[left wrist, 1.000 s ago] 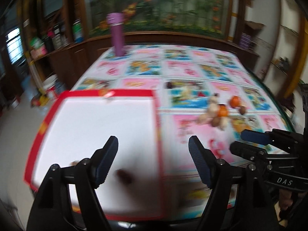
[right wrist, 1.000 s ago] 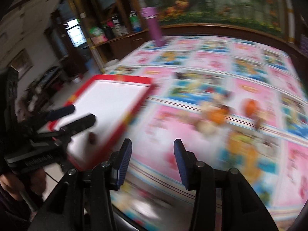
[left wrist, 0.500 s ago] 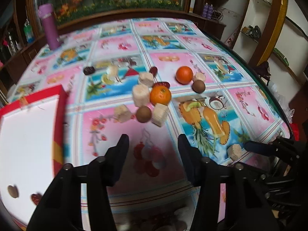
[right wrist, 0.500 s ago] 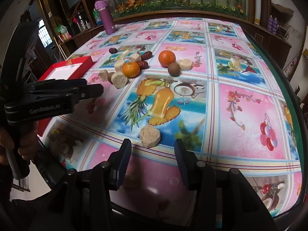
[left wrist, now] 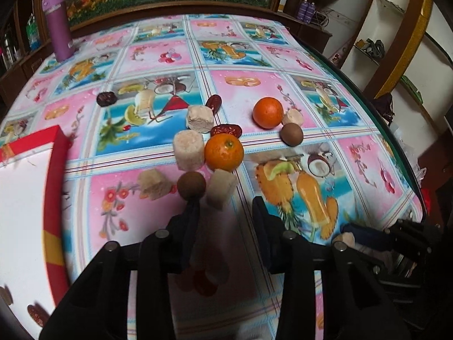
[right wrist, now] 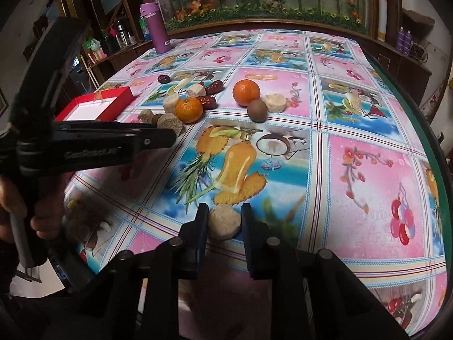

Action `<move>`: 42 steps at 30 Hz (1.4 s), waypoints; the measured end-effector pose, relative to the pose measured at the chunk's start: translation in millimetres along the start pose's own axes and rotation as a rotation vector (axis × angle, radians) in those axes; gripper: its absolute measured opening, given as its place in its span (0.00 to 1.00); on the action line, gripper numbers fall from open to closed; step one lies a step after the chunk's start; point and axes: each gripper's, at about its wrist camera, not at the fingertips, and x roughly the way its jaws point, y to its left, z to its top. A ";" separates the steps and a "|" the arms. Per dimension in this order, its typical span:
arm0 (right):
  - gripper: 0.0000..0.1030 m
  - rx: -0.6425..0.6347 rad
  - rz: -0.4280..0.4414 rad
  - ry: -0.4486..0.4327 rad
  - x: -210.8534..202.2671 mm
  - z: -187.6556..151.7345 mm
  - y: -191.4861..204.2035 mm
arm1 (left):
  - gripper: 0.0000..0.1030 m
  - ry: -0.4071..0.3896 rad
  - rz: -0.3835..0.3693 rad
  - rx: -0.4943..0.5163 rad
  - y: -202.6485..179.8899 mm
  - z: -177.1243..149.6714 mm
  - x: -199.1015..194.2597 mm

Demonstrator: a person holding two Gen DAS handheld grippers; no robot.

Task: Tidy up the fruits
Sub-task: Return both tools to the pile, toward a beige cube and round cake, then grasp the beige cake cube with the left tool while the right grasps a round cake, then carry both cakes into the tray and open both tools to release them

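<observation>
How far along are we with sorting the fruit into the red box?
Done: only two small dark fruits lie in the red box. In hand: the right gripper is closing around a pale beige chunk; the left gripper is closing, nothing between its fingers. Left: two oranges, brown round fruits, red dates and other chunks sit on the tablecloth.

A: Left gripper [left wrist: 223, 209] has left the red tray [left wrist: 55, 170] and swung over to the fruit pile; jaws closing, a pale cube [left wrist: 220, 188] just ahead of its fingertips.

B: Right gripper [right wrist: 223, 221]?

A: Dropped onto the lone beige chunk [right wrist: 225, 222], which was just ahead before. Jaws closing, pads now against both its sides.
</observation>
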 end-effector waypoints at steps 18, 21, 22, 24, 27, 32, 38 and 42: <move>0.20 -0.015 0.001 0.007 0.7 4.9 7.4 | 0.18 -0.051 0.027 -0.012 2.2 1.6 -5.3; 0.20 -0.018 0.020 0.014 2.9 9.6 13.7 | 0.18 -0.102 0.083 -0.017 6.7 -3.4 -26.7; 0.20 -0.023 0.024 0.012 3.1 12.0 17.3 | 0.19 -0.121 0.103 -0.023 9.5 -5.2 -34.0; 0.20 -0.033 0.041 0.003 3.0 18.7 25.5 | 0.19 -0.160 0.144 -0.044 17.9 -9.6 -51.9; 0.20 -0.061 0.067 -0.007 4.8 31.4 42.9 | 0.19 -0.212 0.216 -0.067 29.9 -16.0 -73.1; 0.20 -0.125 0.122 -0.030 10.7 53.4 84.7 | 0.19 -0.263 0.318 -0.116 59.7 -31.3 -103.6; 0.20 -0.212 0.192 -0.046 20.0 73.5 143.6 | 0.19 -0.298 0.399 -0.184 97.6 -50.2 -128.2; 0.20 -0.253 0.227 -0.042 28.5 79.7 175.7 | 0.19 -0.310 0.435 -0.225 120.3 -61.8 -139.3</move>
